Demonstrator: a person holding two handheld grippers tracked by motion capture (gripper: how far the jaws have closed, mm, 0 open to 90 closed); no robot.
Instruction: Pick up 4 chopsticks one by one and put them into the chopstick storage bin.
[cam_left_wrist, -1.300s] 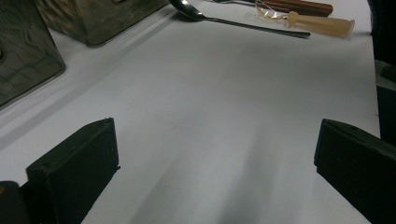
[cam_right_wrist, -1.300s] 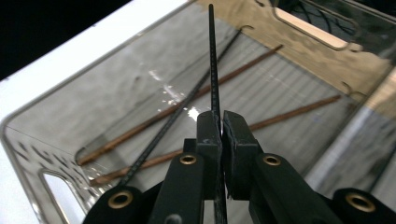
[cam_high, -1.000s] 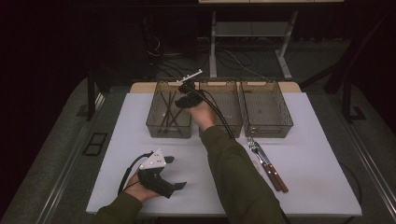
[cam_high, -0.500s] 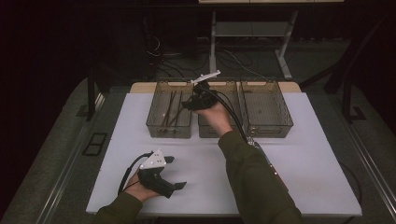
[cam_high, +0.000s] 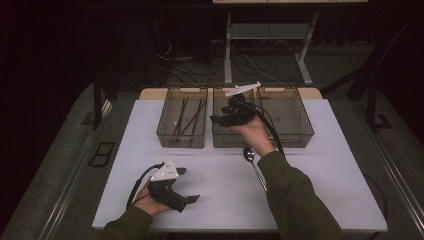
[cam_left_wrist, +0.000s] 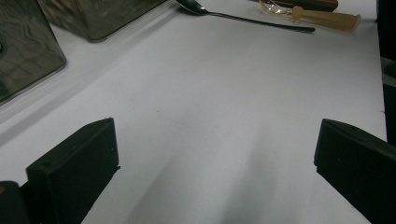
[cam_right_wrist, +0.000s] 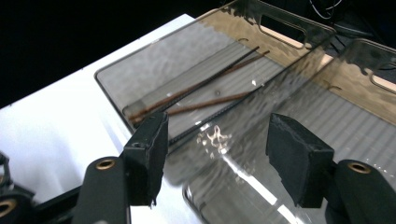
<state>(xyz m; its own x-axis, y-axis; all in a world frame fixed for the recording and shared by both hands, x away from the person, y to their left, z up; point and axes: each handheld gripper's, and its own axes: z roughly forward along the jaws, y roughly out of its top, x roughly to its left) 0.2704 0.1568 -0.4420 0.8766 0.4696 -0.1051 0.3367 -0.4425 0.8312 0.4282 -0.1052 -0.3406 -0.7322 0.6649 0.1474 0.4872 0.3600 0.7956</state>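
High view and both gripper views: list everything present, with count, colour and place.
Table: one, white, centre.
Bins: three, clear smoky plastic, side by side along the far edge.
Chopsticks: several, dark brown, in the left bin.
Spoon: one, silver, on the table before the middle bin.
Knife: one, tan handle, beyond the spoon.
Left tongs: black, open, empty, resting near the front edge.
Right tongs: black, open, empty, just been opening, over the middle bin.
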